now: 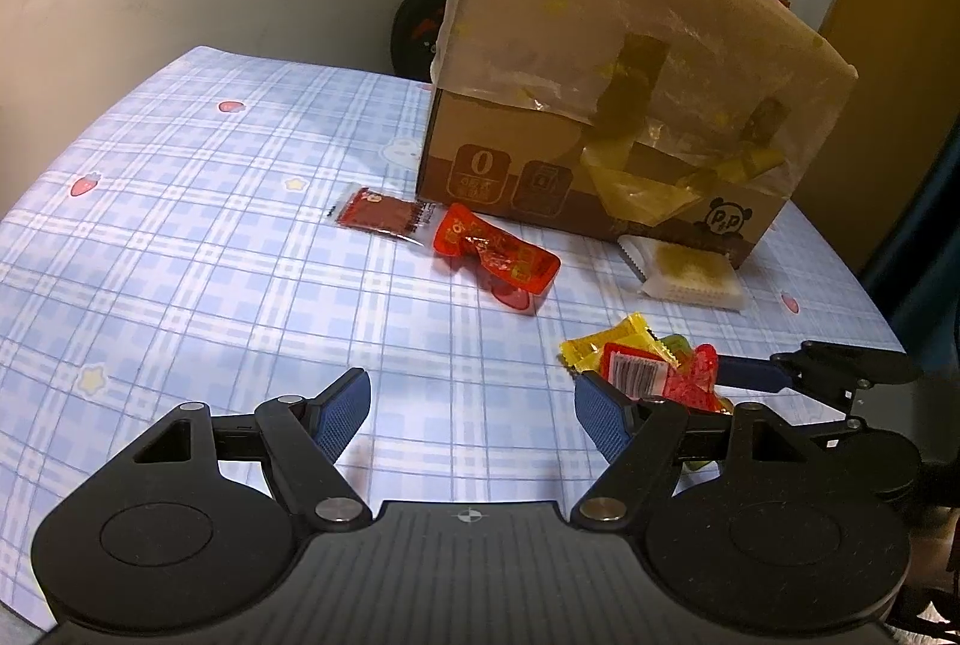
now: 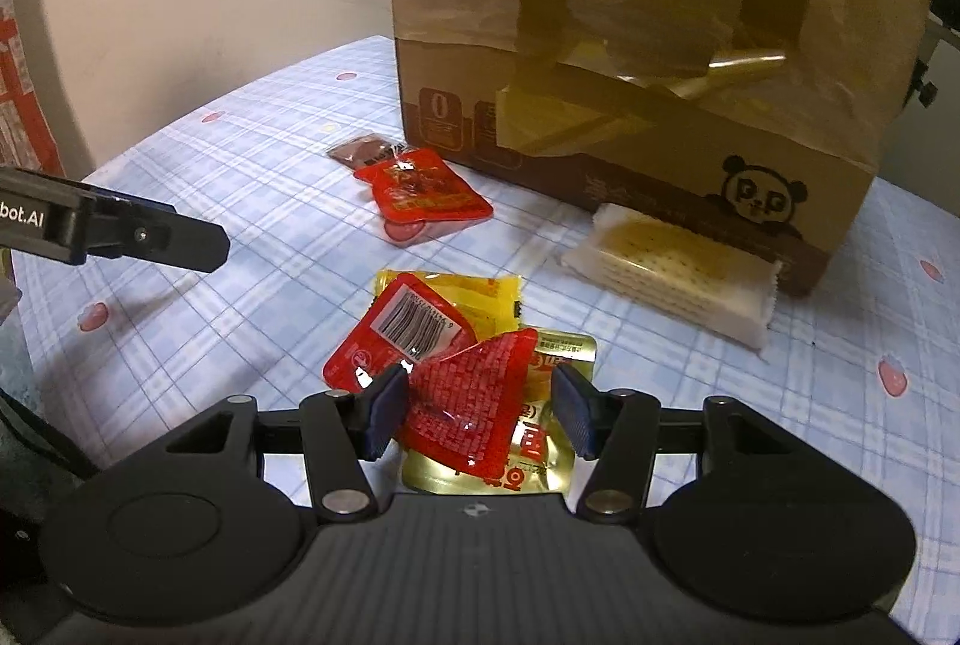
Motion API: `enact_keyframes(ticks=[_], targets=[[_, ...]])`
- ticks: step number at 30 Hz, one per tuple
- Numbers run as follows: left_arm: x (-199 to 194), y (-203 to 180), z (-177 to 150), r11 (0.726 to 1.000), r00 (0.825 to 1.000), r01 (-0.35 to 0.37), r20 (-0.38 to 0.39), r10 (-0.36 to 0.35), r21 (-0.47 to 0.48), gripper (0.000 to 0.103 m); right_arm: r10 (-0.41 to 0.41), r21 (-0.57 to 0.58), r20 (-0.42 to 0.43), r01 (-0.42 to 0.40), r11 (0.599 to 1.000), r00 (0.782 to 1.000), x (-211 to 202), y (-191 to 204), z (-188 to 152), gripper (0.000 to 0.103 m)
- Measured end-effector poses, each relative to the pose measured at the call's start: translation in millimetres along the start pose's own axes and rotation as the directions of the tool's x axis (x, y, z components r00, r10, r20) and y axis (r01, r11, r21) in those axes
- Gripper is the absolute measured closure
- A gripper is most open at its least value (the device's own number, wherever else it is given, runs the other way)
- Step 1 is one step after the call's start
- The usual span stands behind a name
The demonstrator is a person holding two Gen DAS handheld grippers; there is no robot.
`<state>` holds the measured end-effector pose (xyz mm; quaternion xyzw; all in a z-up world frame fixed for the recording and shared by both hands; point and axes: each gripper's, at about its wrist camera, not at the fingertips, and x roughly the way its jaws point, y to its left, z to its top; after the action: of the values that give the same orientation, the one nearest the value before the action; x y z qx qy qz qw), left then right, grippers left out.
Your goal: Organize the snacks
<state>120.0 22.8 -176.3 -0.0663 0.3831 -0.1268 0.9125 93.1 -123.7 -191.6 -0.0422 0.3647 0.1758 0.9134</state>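
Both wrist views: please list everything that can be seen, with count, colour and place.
cardboard box: one, brown, taped, back of the table
cracker pack: one, white, against the box front
dark red sachet: one, by the box's left corner
red packets: at least two, overlapping, mid-table
snack pile: red, yellow, gold packets, near edge
tablecloth: one, blue plaid
left gripper: fingers open, empty
right gripper: fingers around a red packet; right finger apart from it
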Motion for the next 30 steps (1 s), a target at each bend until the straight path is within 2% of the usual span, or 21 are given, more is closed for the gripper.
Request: enact_keyframes(ticks=[3, 5, 6, 10, 15, 19, 30], targets=[[2.0, 1.3, 0.3, 1.0, 1.0, 0.002, -0.003, -0.002, -0.003, 0.025, 0.004, -0.018, 0.006, -0.004, 1.0, 1.0, 3.5, 0.8, 1.2, 0.046], [3.9, 2.5, 0.8, 1.0, 1.0, 0.0, -0.006, 0.0, -0.004, 0.026, 0.006, -0.036, 0.011, -0.006, 0.999, 1.0, 5.4, 1.2, 2.1, 0.05], [4.4, 2.8, 1.3, 1.0, 1.0, 0.0, -0.007, 0.0, -0.005, 0.026, 0.009, -0.046, 0.016, -0.008, 0.999, 1.0, 5.3, 1.5, 2.6, 0.059], [5.3, 3.8, 3.9, 1.0, 1.0, 0.0, -0.003, 0.0, -0.006, 0.026, 0.012, -0.047, 0.041, -0.01, 0.999, 0.999, 0.3, -0.7, 4.4, 0.063], [6.5, 4.7, 6.3, 1.0, 1.0, -0.004, 0.0, 0.004, -0.013, 0.026, 0.016, 0.032, 0.084, -0.019, 0.999, 0.996, -11.2, -15.5, 3.3, 0.064], [7.2, 6.4, 7.7, 1.0, 1.0, -0.003, 0.002, 0.003, -0.02, 0.026, -0.01, 0.077, 0.111, 0.002, 0.997, 0.994, -18.6, -25.8, 4.0, 0.064], [9.7, 13.3, 15.6, 0.999, 1.0, -0.01, 0.015, 0.01, -0.032, 0.026, -0.059, 0.178, 0.122, 0.037, 0.983, 0.991, -25.8, -53.1, 0.5, 0.064]])
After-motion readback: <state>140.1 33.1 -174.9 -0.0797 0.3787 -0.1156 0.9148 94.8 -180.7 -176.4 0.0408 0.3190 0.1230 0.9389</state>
